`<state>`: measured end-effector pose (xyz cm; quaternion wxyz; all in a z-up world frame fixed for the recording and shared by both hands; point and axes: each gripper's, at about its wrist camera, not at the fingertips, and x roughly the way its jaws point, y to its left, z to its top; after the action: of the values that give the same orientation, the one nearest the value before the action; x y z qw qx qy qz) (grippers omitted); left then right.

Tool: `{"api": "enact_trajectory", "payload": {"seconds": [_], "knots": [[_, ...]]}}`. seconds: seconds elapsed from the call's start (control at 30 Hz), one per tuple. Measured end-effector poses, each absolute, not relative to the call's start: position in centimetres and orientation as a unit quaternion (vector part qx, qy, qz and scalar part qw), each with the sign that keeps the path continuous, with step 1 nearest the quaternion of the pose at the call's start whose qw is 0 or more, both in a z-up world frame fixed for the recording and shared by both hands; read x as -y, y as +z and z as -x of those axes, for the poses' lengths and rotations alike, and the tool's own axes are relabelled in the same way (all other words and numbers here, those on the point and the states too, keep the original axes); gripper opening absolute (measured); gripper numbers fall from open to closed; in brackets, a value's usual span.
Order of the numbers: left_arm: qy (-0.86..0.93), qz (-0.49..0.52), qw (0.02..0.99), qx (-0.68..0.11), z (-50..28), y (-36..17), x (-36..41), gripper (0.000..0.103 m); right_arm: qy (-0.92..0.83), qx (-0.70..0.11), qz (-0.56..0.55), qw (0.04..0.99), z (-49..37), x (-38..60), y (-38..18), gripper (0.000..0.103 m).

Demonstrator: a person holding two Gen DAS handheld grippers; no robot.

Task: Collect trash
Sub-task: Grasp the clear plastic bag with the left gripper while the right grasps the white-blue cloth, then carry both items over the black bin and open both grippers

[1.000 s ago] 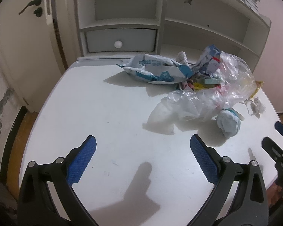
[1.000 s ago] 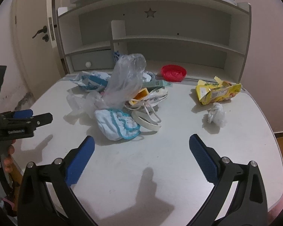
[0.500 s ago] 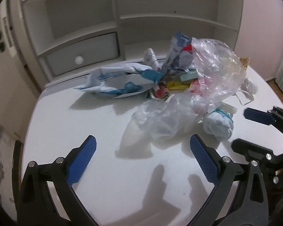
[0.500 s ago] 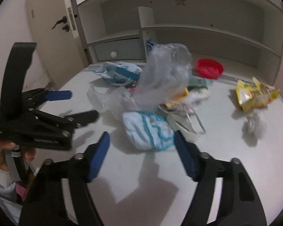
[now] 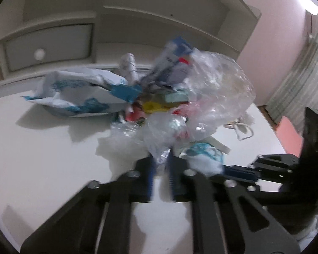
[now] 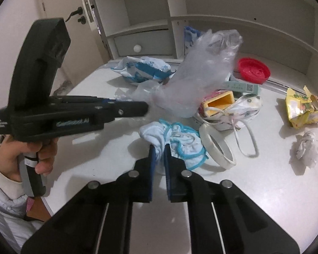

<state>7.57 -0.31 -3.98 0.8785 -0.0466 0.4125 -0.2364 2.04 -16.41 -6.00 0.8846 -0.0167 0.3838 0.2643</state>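
White round table [image 6: 254, 190], with a white shelf unit [image 6: 243, 6] along its far edge and a small drawer [image 6: 142, 44] at the unit's left. Trash heaped on the far middle of the tabletop.

Largest in the heap: clear plastic bag [image 6: 201, 72] [image 5: 212, 91], billowing upward, its near tail drawn out to the left in the right wrist view. Left gripper [image 5: 160, 169] [image 6: 145, 109] closed on that tail, blue pads nearly together with crumpled film pinched between them; gripper body held in a hand [image 6: 31, 154] at the table's near left edge.

Left and far of the bag: white-and-blue printed pouch [image 6: 142, 69] [image 5: 78, 93], lying flat. Far right: yellow snack wrapper [image 6: 303, 110], torn open, well apart from both grippers. Far, on the shelf ledge behind the heap: red round lid [image 6: 254, 69].

Near side of the heap: white cloth with blue trim [image 6: 173, 141] [image 5: 203, 158], bunched on the table. Right gripper [image 6: 159, 154] [image 5: 239, 172] clamped on the cloth's near-left edge, fabric visible between the pads. Just right of the cloth and touching it: roll of pale tape [image 6: 217, 146], tilted. Beyond the tape: white face mask [image 6: 243, 108] with loose straps, and beside it a yellow open box [image 6: 220, 101].

Near right, alone: crumpled white tissue [image 6: 305, 148].
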Motion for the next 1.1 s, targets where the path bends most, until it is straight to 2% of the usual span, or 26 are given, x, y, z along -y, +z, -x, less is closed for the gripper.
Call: {"api": "enact_trajectory", "payload": {"seconds": [0.47, 0.8, 0.93, 1.1], "knots": [[-0.157, 0.016, 0.92, -0.359, -1.1, 1.8, -3.5, 0.005, 0.28, -0.276, 0.027, 0.919, 0.1, 16.2, 1.0, 0.007], [-0.134, 0.004, 0.933, -0.334, 3.1, 4.3, -4.9, 0.005, 0.283, -0.256, 0.038, 0.924, 2.7, 15.3, 2.7, 0.007], [-0.154, 0.002, 0.934, -0.322, 4.2, 5.7, -3.3, 0.005, 0.271, -0.234, 0.031, 0.933, 4.7, 17.5, 4.3, 0.007], [-0.263, -0.04, 0.921, -0.285, 6.9, 8.2, 5.5, 0.005, 0.194, -0.209, 0.029, 0.958, 9.7, 26.9, 8.1, 0.007]]}}
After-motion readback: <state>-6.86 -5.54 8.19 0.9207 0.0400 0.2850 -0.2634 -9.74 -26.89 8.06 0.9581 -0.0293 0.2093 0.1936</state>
